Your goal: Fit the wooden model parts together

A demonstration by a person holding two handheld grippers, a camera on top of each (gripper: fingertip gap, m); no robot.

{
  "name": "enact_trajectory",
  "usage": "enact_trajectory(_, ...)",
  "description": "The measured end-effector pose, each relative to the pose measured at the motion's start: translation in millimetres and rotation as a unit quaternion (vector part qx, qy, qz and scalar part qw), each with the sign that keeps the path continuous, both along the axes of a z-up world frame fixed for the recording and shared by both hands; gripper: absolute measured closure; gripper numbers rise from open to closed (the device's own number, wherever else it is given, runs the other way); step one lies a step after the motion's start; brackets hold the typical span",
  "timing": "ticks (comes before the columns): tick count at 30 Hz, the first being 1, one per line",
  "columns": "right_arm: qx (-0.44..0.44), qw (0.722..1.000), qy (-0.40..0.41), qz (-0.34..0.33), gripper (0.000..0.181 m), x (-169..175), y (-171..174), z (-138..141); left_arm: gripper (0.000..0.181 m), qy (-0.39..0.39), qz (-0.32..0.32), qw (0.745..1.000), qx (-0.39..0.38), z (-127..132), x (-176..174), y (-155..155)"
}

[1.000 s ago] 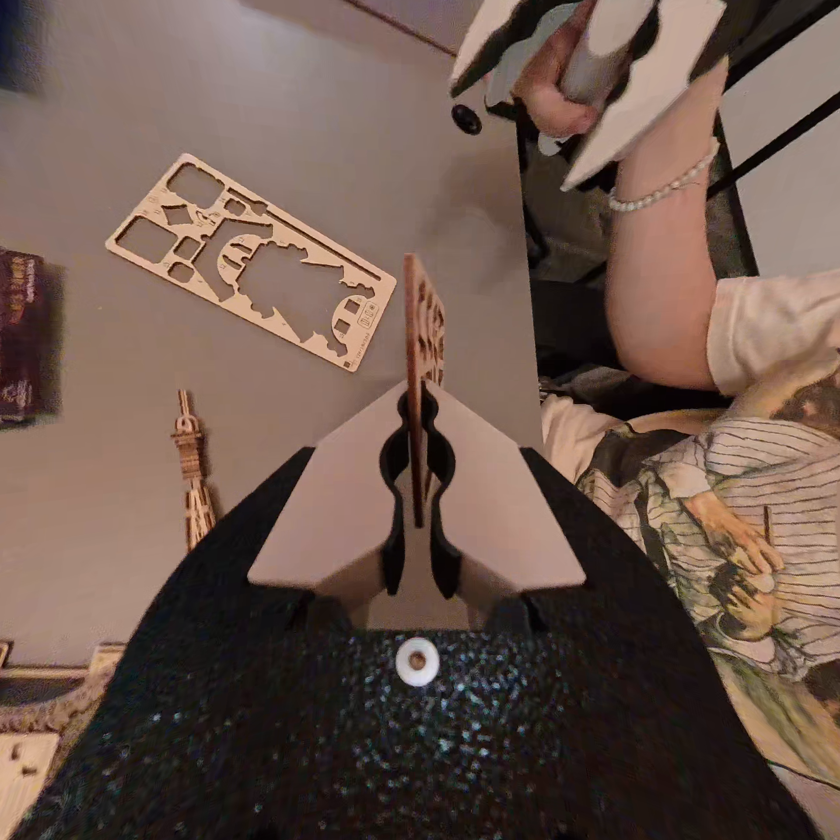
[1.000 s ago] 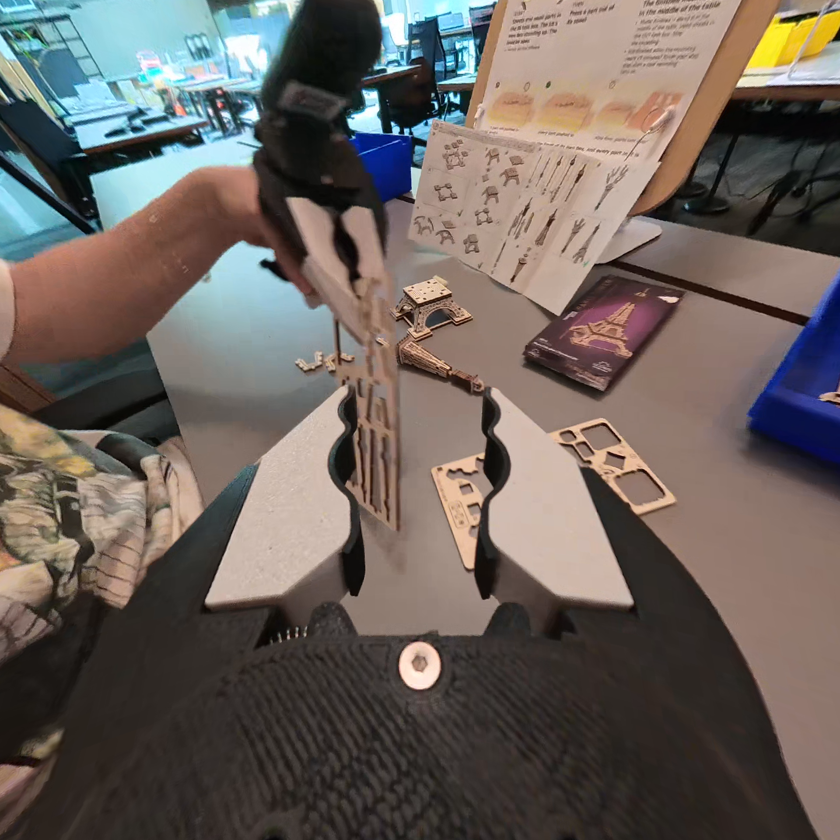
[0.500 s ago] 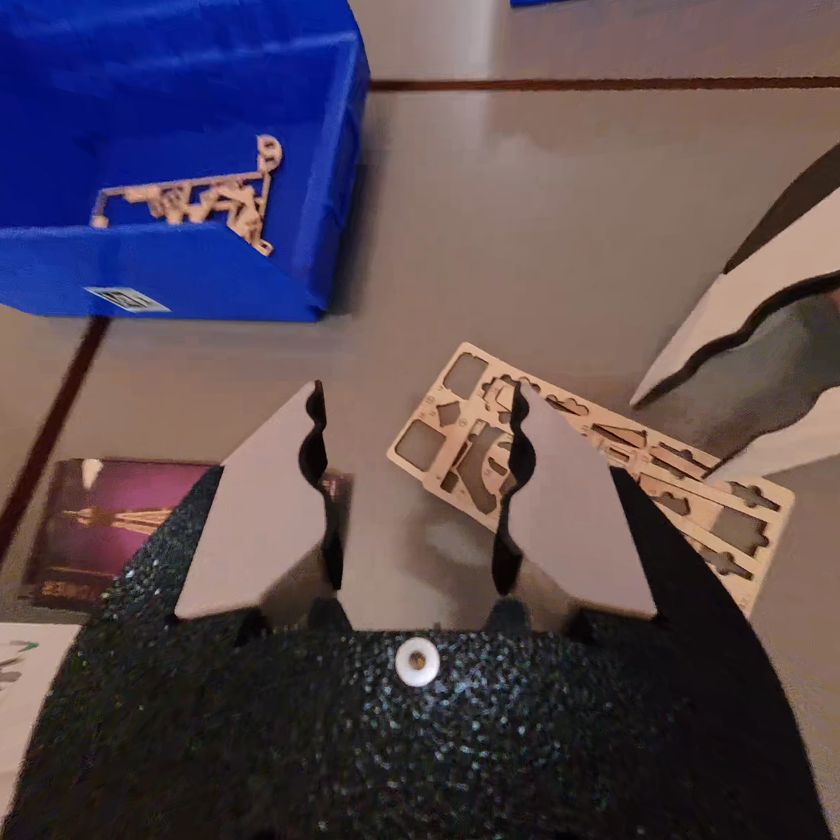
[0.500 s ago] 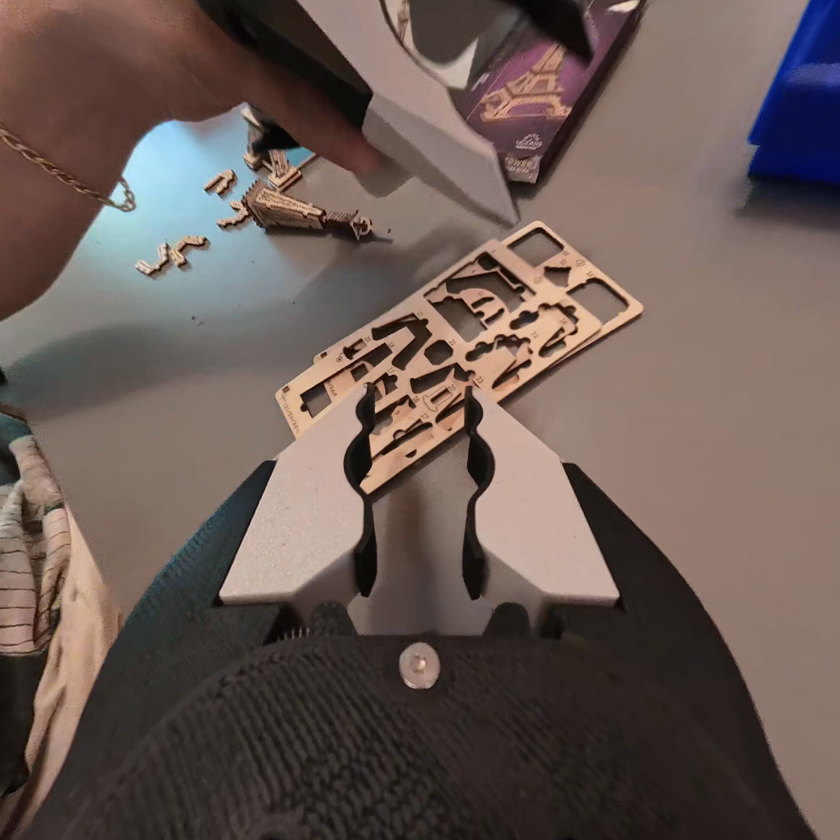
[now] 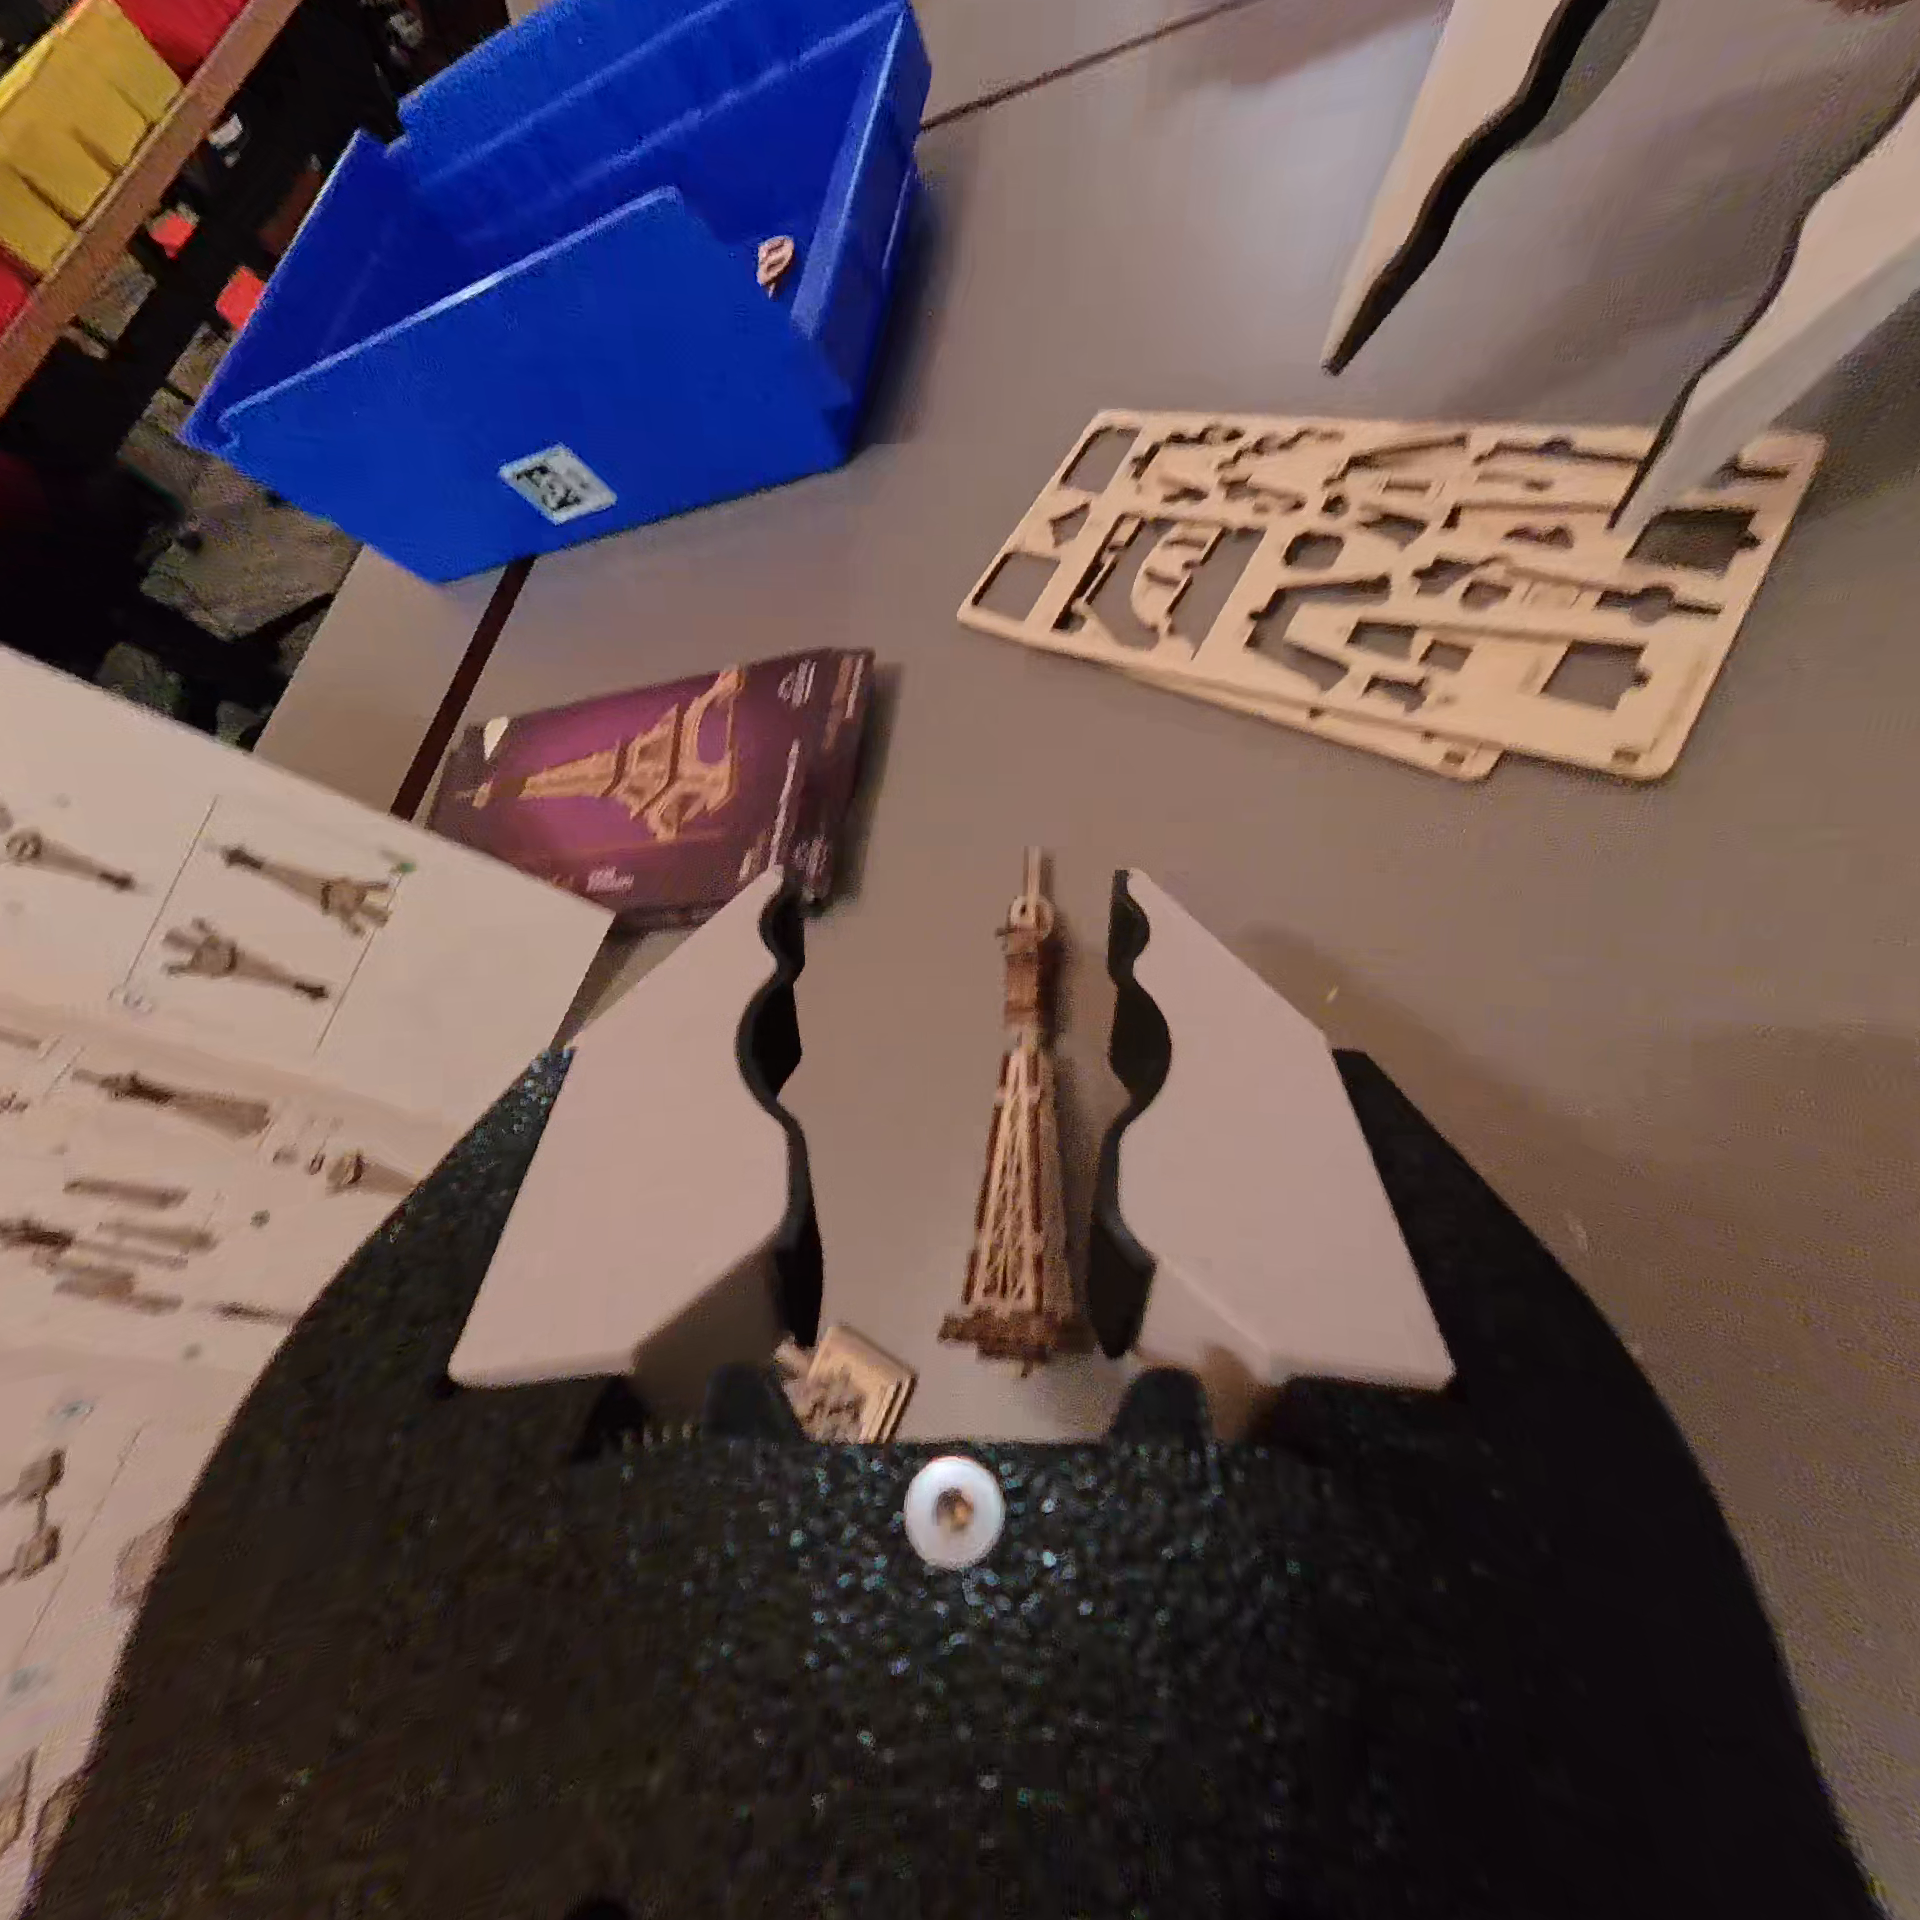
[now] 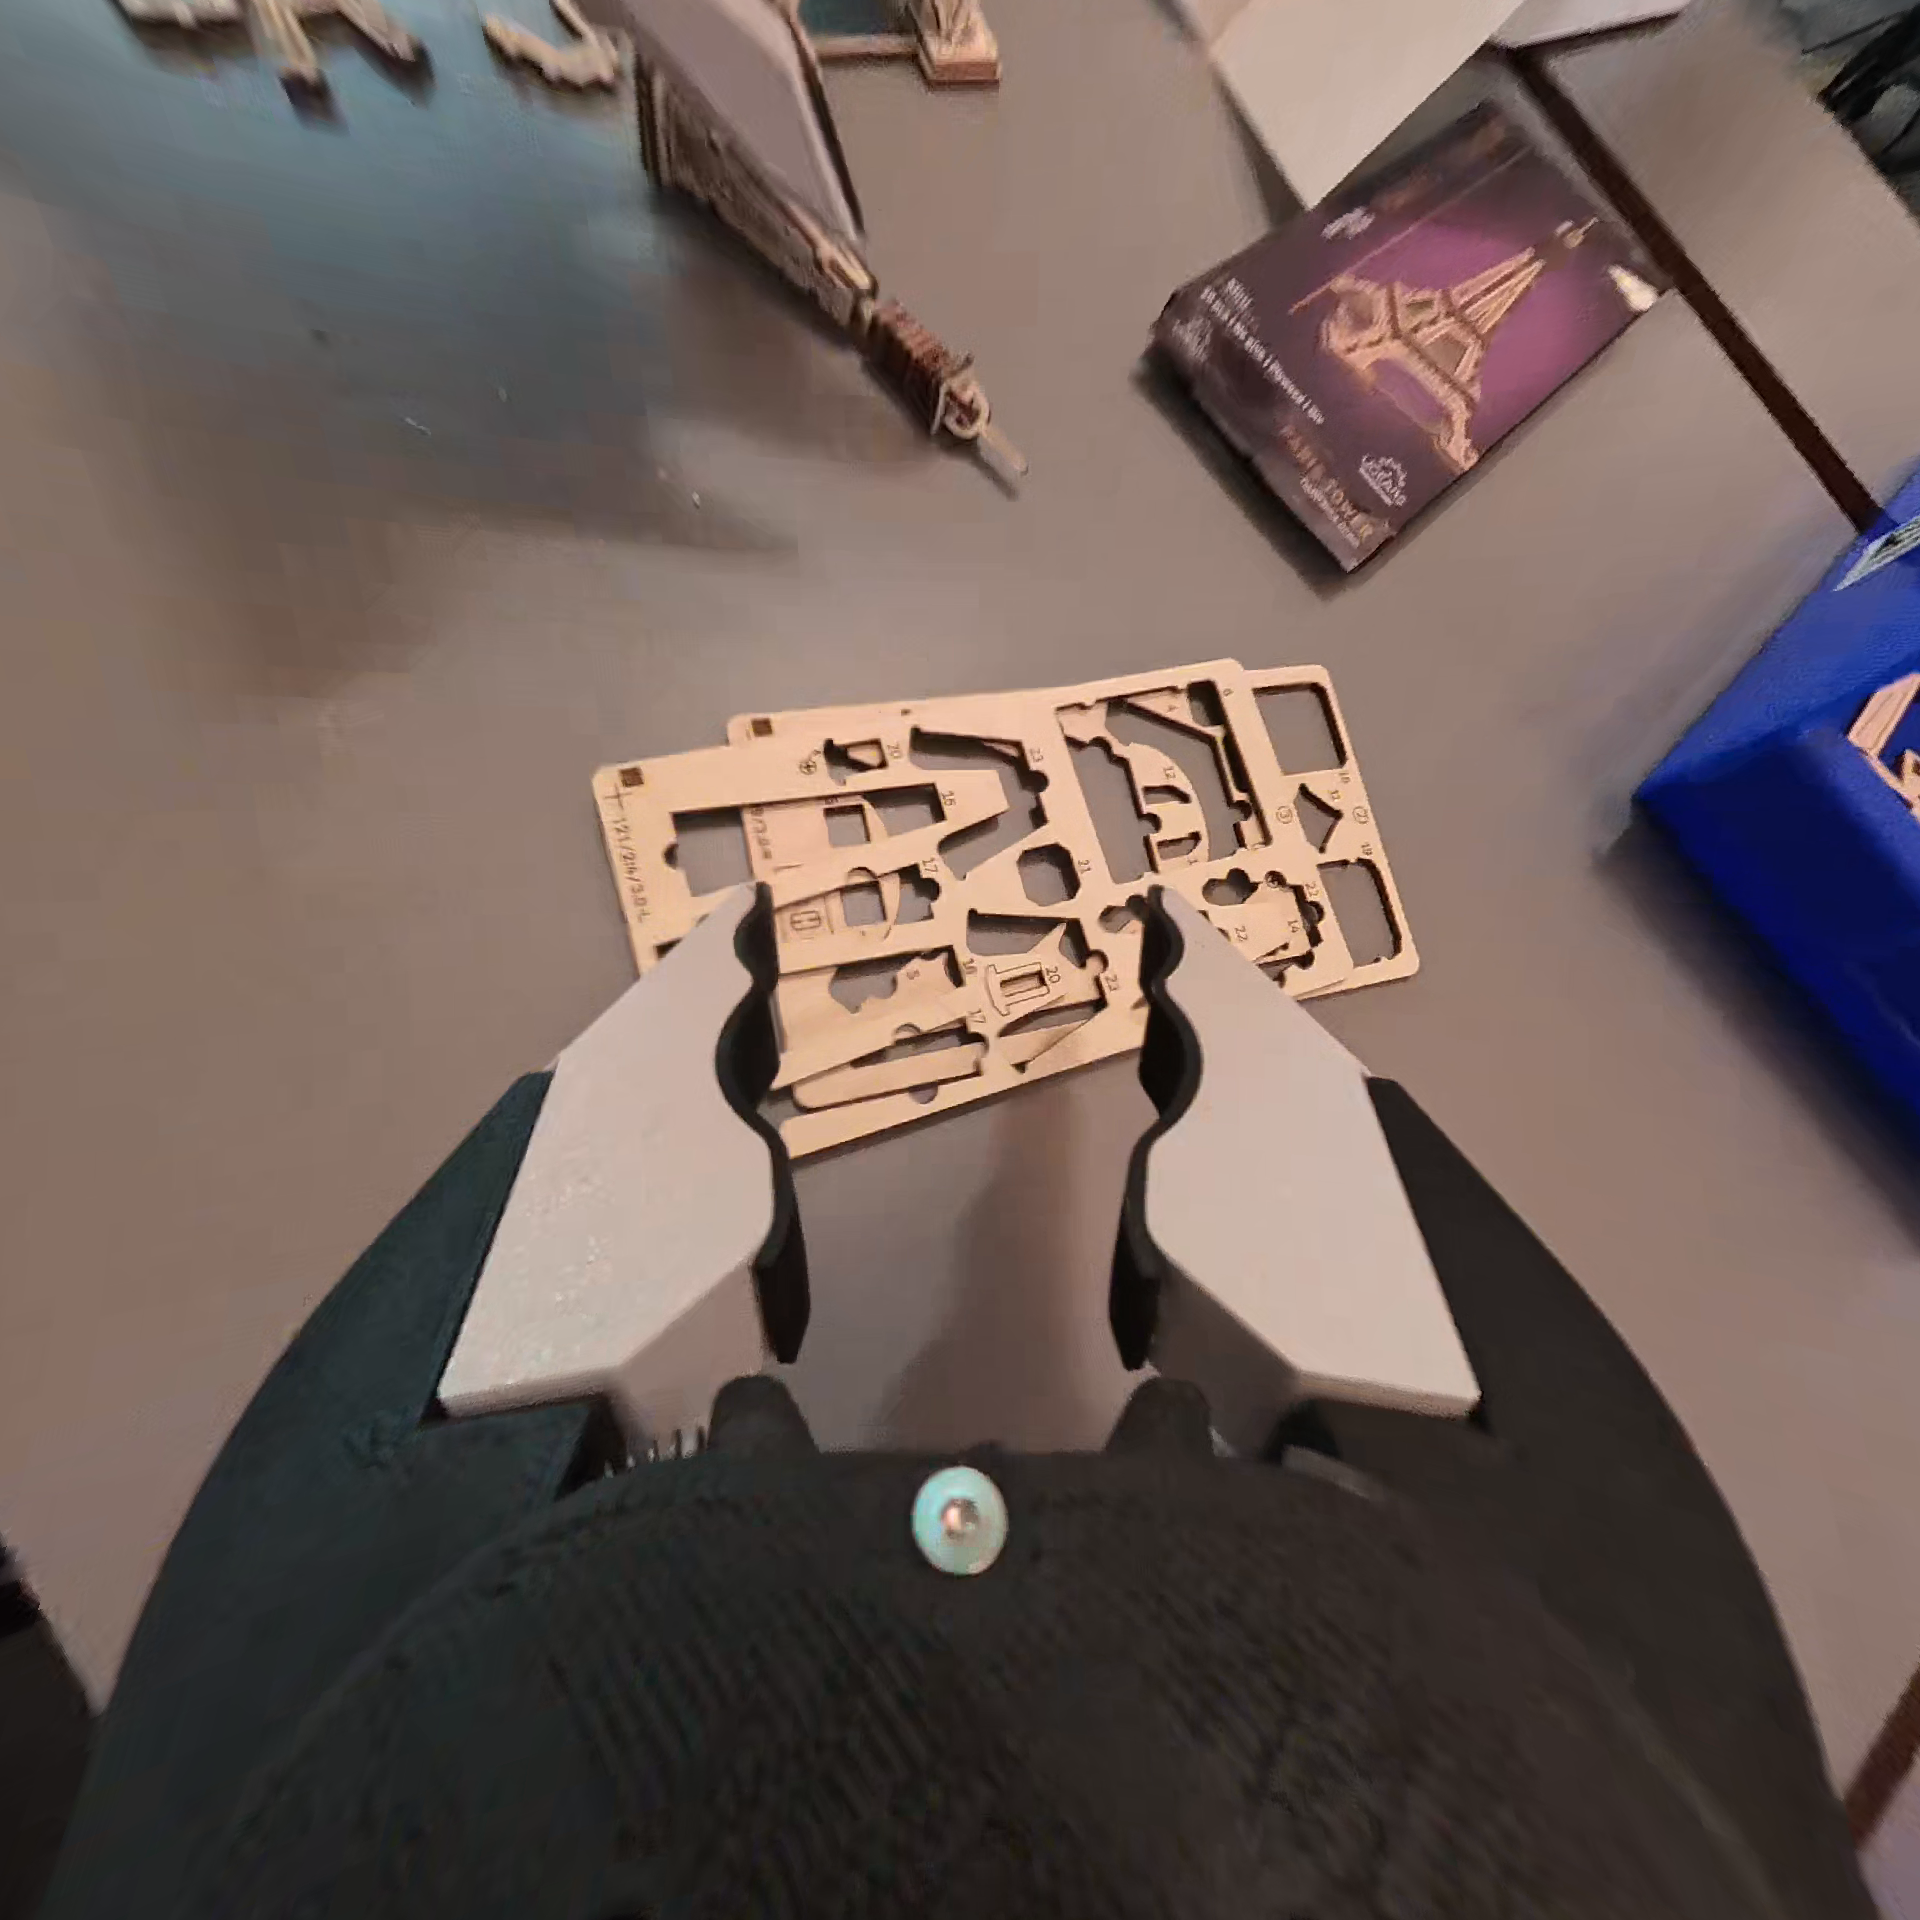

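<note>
My left gripper (image 5: 951,904) is open and low over the grey table (image 5: 1403,987). An assembled wooden tower spire (image 5: 1023,1143) lies flat between its fingers, close to the right pad but not pressed. The right wrist view shows this spire (image 6: 883,312) under the left gripper's fingers (image 6: 748,114). My right gripper (image 6: 956,904) is open and empty above two stacked punched-out wooden sheets (image 6: 1039,821). In the left wrist view the right gripper's fingers (image 5: 1704,395) hang over those sheets (image 5: 1351,603).
A purple model box (image 5: 665,769) lies left of the spire, and a blue bin (image 5: 623,312) holding a wooden piece stands behind it. An instruction sheet (image 5: 208,987) is at the left. Loose wooden bits (image 6: 312,42) and a tower base (image 6: 951,42) lie at the far side.
A second ago my left gripper was shut on an upright wooden sheet; it has let go, the sheet lies on the other one, and the gripper moved over the spire. My right gripper opened wider.
</note>
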State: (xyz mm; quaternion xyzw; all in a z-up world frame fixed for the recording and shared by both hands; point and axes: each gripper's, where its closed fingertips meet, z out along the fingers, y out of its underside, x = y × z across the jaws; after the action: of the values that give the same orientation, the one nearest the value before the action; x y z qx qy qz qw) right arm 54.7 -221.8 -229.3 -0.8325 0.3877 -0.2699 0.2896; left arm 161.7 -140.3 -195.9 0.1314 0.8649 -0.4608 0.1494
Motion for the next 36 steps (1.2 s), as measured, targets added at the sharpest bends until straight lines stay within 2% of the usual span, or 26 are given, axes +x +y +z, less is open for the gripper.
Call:
enact_trajectory(2,-0.012,1.0,0.02,-0.002,0.113,10.9,-5.1,-9.1,0.124,-0.012,0.012,1.0,0.024,-8.4,18.8,28.3)
enact_trajectory(4,0.001,0.996,0.084,-0.003,0.106,14.5,-7.8,-26.6,0.124,-0.021,0.028,0.999,0.038,-11.8,38.4,54.7)
enact_trajectory(6,0.03,0.993,0.111,0.0,0.109,21.7,-6.7,-26.3,0.124,-0.019,0.052,0.998,0.04,-11.1,56.5,78.9)
enact_trajectory(9,-0.019,0.991,0.133,0.0,0.107,29.8,-19.5,-31.7,0.125,-0.02,0.083,0.996,0.016,-3.1,79.8,111.5)
enact_trajectory(10,-0.023,0.99,0.137,-0.012,0.114,32.9,-22.9,-30.7,0.126,-0.023,0.099,0.995,0.006,0.2,89.1,122.6)
enact_trajectory(12,-0.004,0.99,0.137,-0.04,0.11,38.7,-23.3,-22.4,0.128,-0.023,0.141,0.99,-0.016,6.4,108.0,144.9)
enact_trajectory(15,0.026,0.984,0.094,-0.15,0.11,59.6,-42.2,-3.9,0.135,-0.004,0.202,0.976,-0.078,17.7,129.8,170.0)
enact_trajectory(16,0.035,0.982,0.095,-0.158,0.11,63.5,-42.3,-3.1,0.137,0.0,0.216,0.972,-0.098,20.1,134.9,175.7)
enact_trajectory(18,0.029,0.988,0.114,-0.095,0.11,65.5,-23.3,-8.5,0.14,0.001,0.235,0.965,-0.118,22.7,142.8,184.1)
enact_trajectory(20,-0.018,0.991,0.128,-0.034,0.11,67.0,-12.7,-17.3,0.14,0.002,0.244,0.962,-0.12,21.9,147.4,188.2)
enact_trajectory(22,-0.044,0.99,0.133,-0.025,0.115,78.2,-14.4,-22.4,0.139,0.013,0.25,0.961,-0.116,17.3,149.0,190.2)
enact_trajectory(25,-0.021,0.984,0.177,-0.008,0.119,83.4,-13.6,-29.0,0.139,0.022,0.248,0.963,-0.106,11.9,148.2,189.8)
enact_trajectory(27,0.006,0.976,0.216,0.02,0.131,76.7,-8.0,-31.7,0.138,0.017,0.245,0.964,-0.101,11.6,146.7,190.0)
enact_trajectory(29,-0.009,0.969,0.246,0.038,0.118,70.8,-14.7,-33.5,0.137,0.01,0.245,0.965,-0.096,11.5,146.6,190.8)
enact_trajectory(30,-0.016,0.967,0.249,0.043,0.128,69.1,-18.2,-31.2,0.137,0.009,0.245,0.965,-0.096,11.4,146.8,190.9)
enact_trajectory(33,0.006,0.972,0.227,0.061,0.139,74.7,-17.5,-16.0,0.137,0.023,0.242,0.965,-0.099,10.4,145.3,189.2)
enact_trajectory(36,-0.056,0.963,0.246,0.097,0.151,70.2,-32.2,-22.1,0.138,0.032,0.232,0.967,-0.104,11.5,141.2,185.3)
